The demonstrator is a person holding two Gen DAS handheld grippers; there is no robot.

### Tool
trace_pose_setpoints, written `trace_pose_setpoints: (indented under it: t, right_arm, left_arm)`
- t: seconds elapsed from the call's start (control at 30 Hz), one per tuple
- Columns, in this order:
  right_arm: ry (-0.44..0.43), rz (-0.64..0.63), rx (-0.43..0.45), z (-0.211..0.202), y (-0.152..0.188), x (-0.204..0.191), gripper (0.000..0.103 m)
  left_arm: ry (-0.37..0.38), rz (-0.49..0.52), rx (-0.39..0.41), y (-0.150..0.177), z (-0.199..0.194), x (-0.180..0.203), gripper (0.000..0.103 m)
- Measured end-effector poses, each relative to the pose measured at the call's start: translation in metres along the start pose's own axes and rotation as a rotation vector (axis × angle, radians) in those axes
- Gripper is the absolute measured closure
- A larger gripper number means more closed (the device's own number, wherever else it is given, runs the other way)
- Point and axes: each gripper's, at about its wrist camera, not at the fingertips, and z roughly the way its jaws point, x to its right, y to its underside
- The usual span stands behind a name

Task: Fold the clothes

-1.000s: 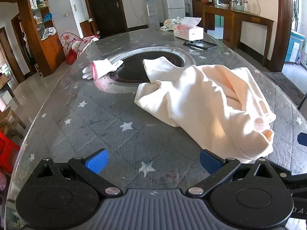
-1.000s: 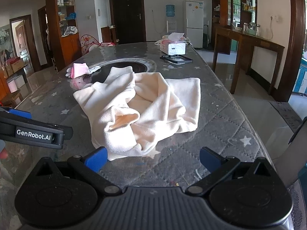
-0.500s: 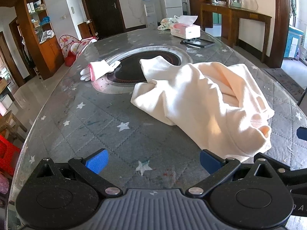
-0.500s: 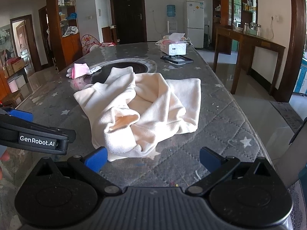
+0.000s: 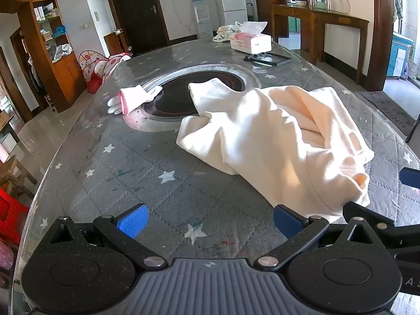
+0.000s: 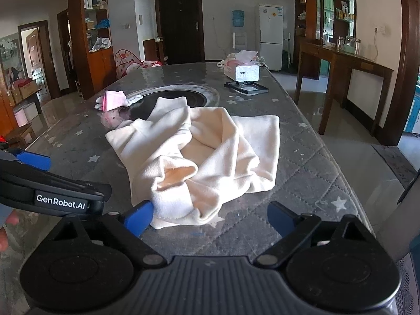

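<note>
Cream garment [image 6: 199,155] lies crumpled in a heap on the bench [image 6: 309,162], unfolded, one sleeve reaching onto the dark round inset [image 5: 183,97] at bench centre. Right gripper [image 6: 207,219]: fingers wide apart and closing; the near hem of the garment lies between them, bunched against the left fingertip [image 6: 137,216], the right fingertip clear of cloth over bare quilted cover. Pads not pressing on the cloth. Left gripper [image 5: 208,221]: fingers apart, nothing between them but starred bench cover; garment edge sits just beyond its right fingertip [image 5: 286,220] and ahead of it. Ahead of the left fingers, beyond the garment, a white-and-pink glove [image 5: 131,99] rests at the inset's rim. Farther out, well ahead of both grippers, a tissue box [image 6: 245,71] and a flat black frame [image 6: 246,88] just before it.
</note>
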Motion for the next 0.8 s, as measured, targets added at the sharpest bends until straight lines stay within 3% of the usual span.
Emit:
trace_pose_setpoints:
  t: [0.8]
  right_arm:
    - [-0.106,-0.031,-0.028,0.018,-0.01,0.005,0.047]
  left_arm:
    - [0.05,-0.016,0.01,-0.018,0.015,-0.007,0.0]
